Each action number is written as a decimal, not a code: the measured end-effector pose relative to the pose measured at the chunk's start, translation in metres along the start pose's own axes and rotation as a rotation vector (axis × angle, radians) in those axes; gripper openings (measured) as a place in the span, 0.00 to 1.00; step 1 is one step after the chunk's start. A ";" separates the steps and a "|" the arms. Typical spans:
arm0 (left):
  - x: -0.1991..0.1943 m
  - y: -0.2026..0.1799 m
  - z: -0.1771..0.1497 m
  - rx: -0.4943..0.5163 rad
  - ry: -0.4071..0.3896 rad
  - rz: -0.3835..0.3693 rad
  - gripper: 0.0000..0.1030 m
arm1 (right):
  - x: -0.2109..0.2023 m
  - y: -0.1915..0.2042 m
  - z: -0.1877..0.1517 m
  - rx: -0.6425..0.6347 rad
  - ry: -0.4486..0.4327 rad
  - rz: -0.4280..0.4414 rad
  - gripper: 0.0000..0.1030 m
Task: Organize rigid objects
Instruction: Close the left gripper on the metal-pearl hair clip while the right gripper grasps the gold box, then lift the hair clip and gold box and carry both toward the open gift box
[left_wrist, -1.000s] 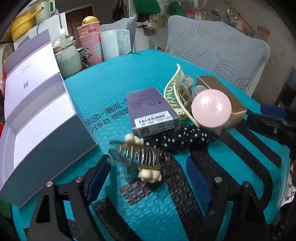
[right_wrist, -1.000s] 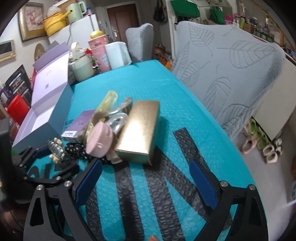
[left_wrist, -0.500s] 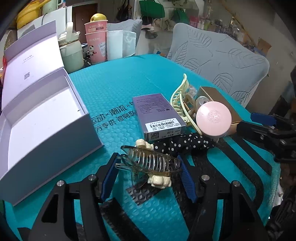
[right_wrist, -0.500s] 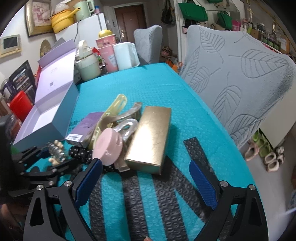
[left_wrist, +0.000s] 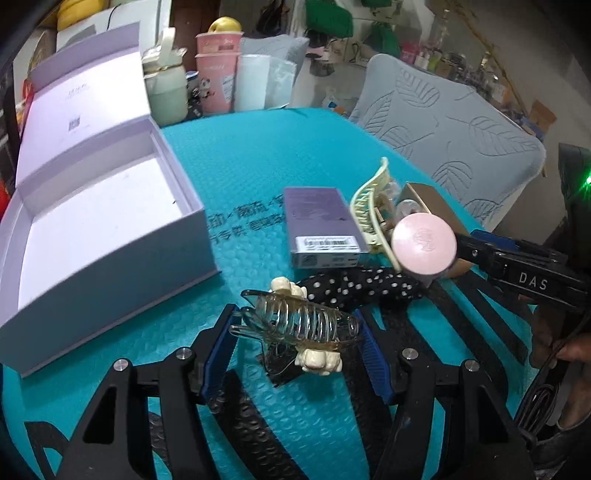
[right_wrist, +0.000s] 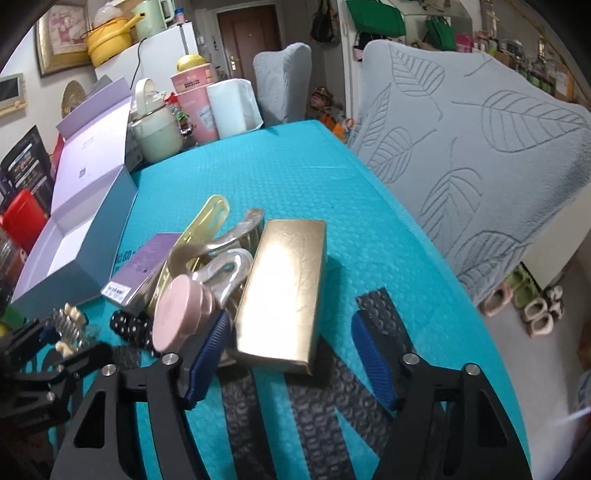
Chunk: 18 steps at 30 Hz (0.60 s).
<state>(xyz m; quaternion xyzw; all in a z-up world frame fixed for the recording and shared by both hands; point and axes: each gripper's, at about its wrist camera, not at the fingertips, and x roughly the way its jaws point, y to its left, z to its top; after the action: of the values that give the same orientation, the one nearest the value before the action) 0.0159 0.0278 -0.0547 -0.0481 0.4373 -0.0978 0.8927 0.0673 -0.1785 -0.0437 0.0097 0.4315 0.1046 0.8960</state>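
Near the table's front edge your left gripper (left_wrist: 295, 332) pinches the clear hair claw (left_wrist: 295, 325); lift level toward the open box (left_wrist: 110, 236). Right gripper (right_wrist: 291, 347), spread, brackets the gold box (right_wrist: 288, 288).

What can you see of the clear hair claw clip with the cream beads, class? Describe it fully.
The clear hair claw clip looks like see-through, amber-tinted plastic, with two rows of curved interlocking teeth closed together. Cream bead-like ornaments sit at its hinge, one cluster above and one below. It lies lengthwise between the jaws of the left gripper, whose blue pads sit at its two ends, low over the teal bubble mat. Just behind it lies a black polka-dot fabric piece. The right wrist view shows it only small and blurred.
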 end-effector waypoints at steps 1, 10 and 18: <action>0.000 0.001 0.001 -0.011 -0.001 -0.005 0.60 | 0.001 0.001 0.000 -0.005 0.000 0.001 0.66; -0.001 -0.002 0.001 -0.017 -0.001 0.000 0.60 | 0.021 0.001 0.003 0.003 0.068 -0.011 0.45; 0.002 0.001 -0.001 -0.008 0.009 0.014 0.60 | 0.016 0.002 -0.005 -0.012 0.036 -0.025 0.42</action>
<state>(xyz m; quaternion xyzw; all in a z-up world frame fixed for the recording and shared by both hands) 0.0167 0.0286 -0.0567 -0.0483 0.4421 -0.0901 0.8911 0.0727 -0.1735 -0.0588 -0.0030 0.4472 0.0965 0.8892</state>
